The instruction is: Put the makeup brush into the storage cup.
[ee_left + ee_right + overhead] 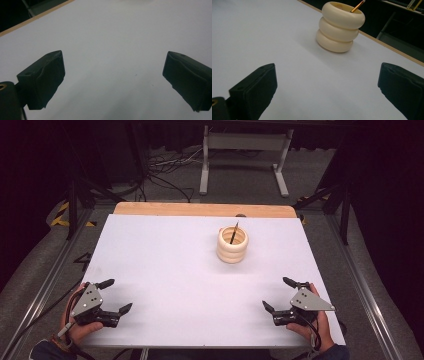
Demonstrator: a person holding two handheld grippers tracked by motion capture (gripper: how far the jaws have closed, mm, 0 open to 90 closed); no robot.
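A cream holder (pixel 232 245) shaped like three stacked rings stands on the white table top (pixel 190 270), right of centre toward the far edge. A thin pencil (pixel 234 232) leans inside it, its end sticking out above the rim. In the right gripper view the holder (pixel 340 26) stands ahead with the pencil (pixel 358 6) poking up. My left gripper (pixel 115 296) rests open near the front left corner, nothing between its jaws. My right gripper (pixel 279 293) rests open near the front right corner, well short of the holder. The left gripper (pixel 113 75) faces bare table; the right gripper (pixel 327 82) faces the holder.
A wooden strip (pixel 205 210) runs along the table's far edge. Beyond it stand a grey metal frame (pixel 245 155) and loose cables (pixel 170 170) on the floor. Metal rails (pixel 45 280) flank the table on both sides.
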